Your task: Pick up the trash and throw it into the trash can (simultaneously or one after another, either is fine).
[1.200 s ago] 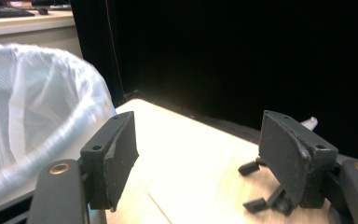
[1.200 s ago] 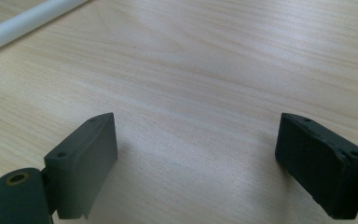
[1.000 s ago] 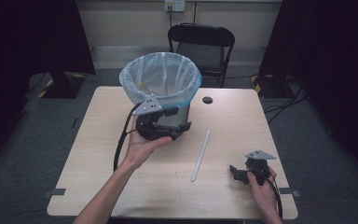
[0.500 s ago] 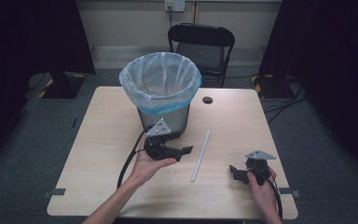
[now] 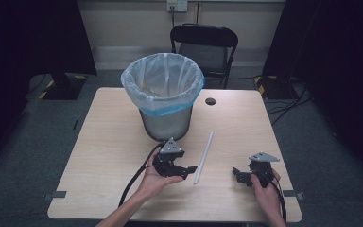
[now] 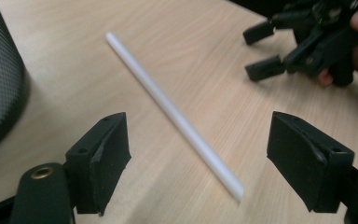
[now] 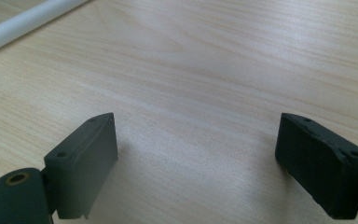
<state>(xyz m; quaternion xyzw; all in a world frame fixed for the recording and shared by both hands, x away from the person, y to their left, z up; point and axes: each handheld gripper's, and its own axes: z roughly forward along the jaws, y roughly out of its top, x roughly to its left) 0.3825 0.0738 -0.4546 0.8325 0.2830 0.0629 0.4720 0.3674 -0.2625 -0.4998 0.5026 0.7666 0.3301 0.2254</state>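
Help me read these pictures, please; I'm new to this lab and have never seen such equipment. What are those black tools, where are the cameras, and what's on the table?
A person holds a black two-jaw hand gripper in each hand: the left gripper and the right gripper. One camera looks down from above the light wooden table; one more rides on each gripper, looking along its jaws. On the table stand a grey mesh bin lined with a clear blue-rimmed bag and a long thin white tube lying flat. The left gripper's jaws have just been opening, with the tube's near end lying ahead between them, untouched. The right gripper is open over bare wood. Nothing is held.
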